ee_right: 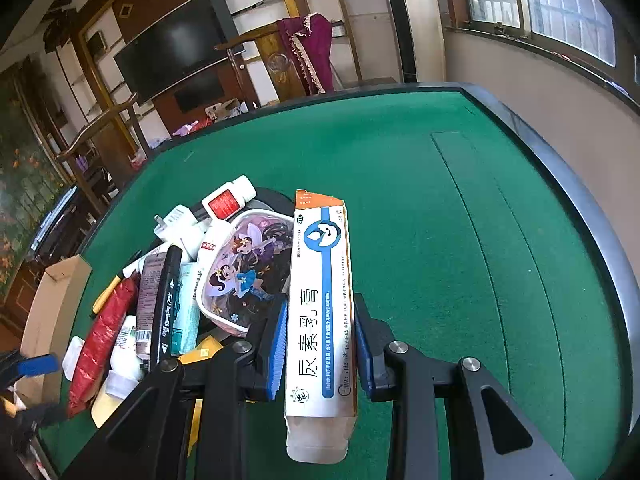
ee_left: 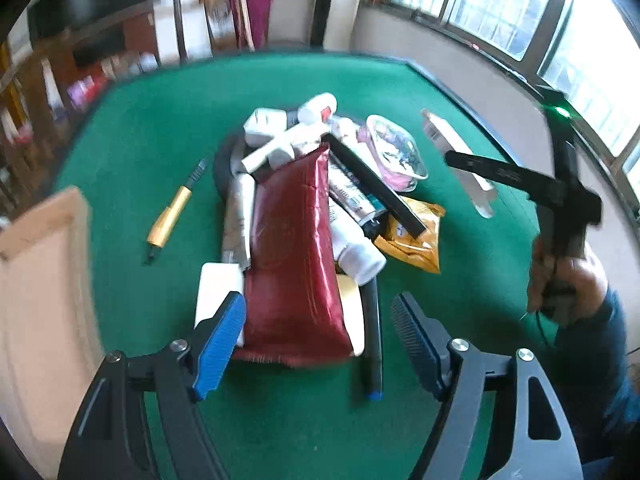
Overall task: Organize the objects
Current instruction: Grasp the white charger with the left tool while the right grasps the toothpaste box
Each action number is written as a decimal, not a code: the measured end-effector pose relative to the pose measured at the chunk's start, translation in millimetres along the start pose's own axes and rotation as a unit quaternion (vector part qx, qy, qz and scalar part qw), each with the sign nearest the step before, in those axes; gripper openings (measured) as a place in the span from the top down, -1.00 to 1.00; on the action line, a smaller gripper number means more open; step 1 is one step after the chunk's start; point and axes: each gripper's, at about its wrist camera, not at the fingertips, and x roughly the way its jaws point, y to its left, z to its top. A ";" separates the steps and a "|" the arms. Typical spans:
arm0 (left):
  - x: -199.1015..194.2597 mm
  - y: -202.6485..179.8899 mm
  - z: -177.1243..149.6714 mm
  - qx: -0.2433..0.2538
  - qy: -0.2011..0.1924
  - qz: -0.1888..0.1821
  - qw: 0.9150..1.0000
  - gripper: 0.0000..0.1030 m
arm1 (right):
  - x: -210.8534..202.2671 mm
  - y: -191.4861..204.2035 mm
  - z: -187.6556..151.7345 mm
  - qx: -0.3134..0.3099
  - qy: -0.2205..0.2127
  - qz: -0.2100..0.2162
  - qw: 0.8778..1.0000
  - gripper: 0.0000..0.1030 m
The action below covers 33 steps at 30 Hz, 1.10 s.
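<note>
A heap of toiletries lies on the green felt table. Its biggest piece is a dark red pouch, with white tubes, a white bottle, a long black stick and a yellow packet around it. My left gripper hovers open over the near end of the red pouch, its pads clear of it. My right gripper is shut on a white, blue and orange ointment box, held above the felt right of the heap. The left wrist view shows this box in the air.
A clear pouch with a cartoon fairy print rests at the heap's right side. A gold-handled tool lies alone on the felt to the left. An open cardboard box stands at the table's left edge. Windows line the right wall.
</note>
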 end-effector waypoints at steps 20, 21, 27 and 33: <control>23.4 47.0 1.0 -0.038 0.048 0.063 0.996 0.50 | 8.1 10.9 0.8 -0.024 0.007 0.007 1.000 0.39; 28.2 48.7 2.0 -0.041 0.050 0.069 0.996 0.57 | 8.6 12.1 0.6 -0.026 0.008 0.007 1.000 0.39; 38.8 60.2 -6.2 -0.077 0.017 0.065 0.995 0.58 | 9.3 14.4 0.5 -0.031 0.007 0.007 0.999 0.39; 33.7 52.3 -21.9 -0.084 -0.040 0.093 0.991 0.58 | 3.0 19.6 0.9 -0.039 -0.003 0.012 0.999 0.39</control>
